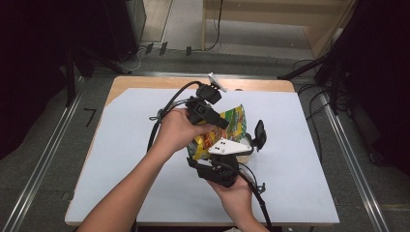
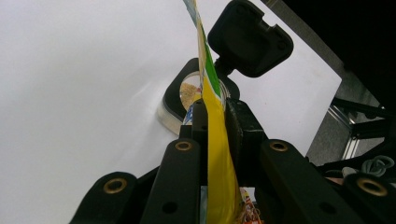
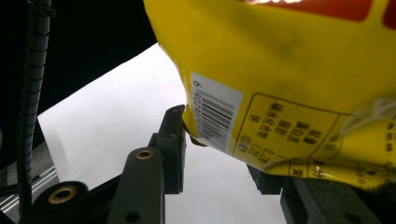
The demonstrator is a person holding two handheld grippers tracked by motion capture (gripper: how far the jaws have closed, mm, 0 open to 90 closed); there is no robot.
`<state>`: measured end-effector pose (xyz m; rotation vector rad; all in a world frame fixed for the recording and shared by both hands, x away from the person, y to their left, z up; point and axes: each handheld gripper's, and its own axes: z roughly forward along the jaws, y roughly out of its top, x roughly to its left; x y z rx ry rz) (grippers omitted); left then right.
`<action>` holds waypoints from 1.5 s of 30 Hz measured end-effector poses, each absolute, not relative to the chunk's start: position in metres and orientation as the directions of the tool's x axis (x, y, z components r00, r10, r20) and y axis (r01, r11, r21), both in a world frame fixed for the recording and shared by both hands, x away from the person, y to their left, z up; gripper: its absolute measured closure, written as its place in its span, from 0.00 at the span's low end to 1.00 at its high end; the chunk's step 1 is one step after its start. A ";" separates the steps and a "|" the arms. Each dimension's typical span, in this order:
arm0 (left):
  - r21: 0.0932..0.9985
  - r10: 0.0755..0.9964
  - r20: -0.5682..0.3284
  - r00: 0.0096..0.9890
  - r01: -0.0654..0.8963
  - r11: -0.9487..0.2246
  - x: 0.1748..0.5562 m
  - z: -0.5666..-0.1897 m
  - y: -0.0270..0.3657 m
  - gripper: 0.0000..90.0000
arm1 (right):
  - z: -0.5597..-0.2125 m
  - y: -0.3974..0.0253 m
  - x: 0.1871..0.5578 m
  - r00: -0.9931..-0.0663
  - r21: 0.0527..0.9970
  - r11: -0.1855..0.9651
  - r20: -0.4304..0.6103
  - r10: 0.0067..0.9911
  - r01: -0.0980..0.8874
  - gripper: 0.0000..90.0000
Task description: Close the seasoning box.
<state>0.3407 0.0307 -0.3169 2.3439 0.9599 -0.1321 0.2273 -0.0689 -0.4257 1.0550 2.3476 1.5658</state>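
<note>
A yellow and green snack bag (image 1: 231, 123) is held up over the middle of the white-covered table (image 1: 121, 145). My left gripper (image 1: 222, 123) is shut on the bag's thin edge (image 2: 217, 163), which runs up between its jaws. Beyond those jaws stands a small clear jar (image 2: 187, 93) with some snack inside, its black hinged lid (image 2: 250, 39) flipped open. My right gripper (image 1: 220, 153) comes in from the near side under a grey plate. Its jaws (image 3: 219, 154) close on the bag's lower corner by the barcode (image 3: 215, 114), and the bag hides the right jaw tip.
The jar (image 1: 247, 142) and its raised lid (image 1: 260, 134) stand just right of both grippers. Cables trail from each gripper across the sheet. Dark stands and metal rails flank the table, with bare white sheet to the left and right.
</note>
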 end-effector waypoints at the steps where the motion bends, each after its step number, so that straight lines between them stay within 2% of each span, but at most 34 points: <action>1: 0.491 0.605 -0.303 0.736 0.665 -0.563 0.341 -0.316 0.031 0.92 | -0.425 -0.069 0.228 -0.748 0.853 0.218 0.260 0.611 0.475 0.70; 13: 0.496 0.607 -0.305 0.734 0.667 -0.557 0.348 -0.318 0.029 0.95 | -0.425 -0.071 0.233 -0.747 0.850 0.217 0.267 0.609 0.481 0.70; 17: 0.474 0.614 -0.275 0.740 0.660 -0.582 0.349 -0.319 0.024 0.96 | -0.426 -0.071 0.235 -0.745 0.845 0.206 0.288 0.602 0.493 0.69; 24: 0.477 0.610 -0.273 0.744 0.655 -0.585 0.349 -0.319 0.022 0.96 | -0.428 -0.071 0.235 -0.740 0.845 0.202 0.288 0.608 0.495 0.65; 31: 0.479 0.609 -0.266 0.748 0.650 -0.590 0.347 -0.319 0.021 0.96 | -0.428 -0.072 0.235 -0.741 0.841 0.201 0.298 0.602 0.502 0.73; 40: 0.450 0.612 -0.279 0.740 0.664 -0.598 0.352 -0.317 0.018 0.97 | -0.427 -0.072 0.235 -0.742 0.843 0.196 0.302 0.598 0.501 0.70; 45: 0.423 0.618 -0.283 0.733 0.674 -0.606 0.358 -0.316 0.016 0.98 | -0.426 -0.073 0.235 -0.741 0.846 0.186 0.306 0.598 0.500 0.73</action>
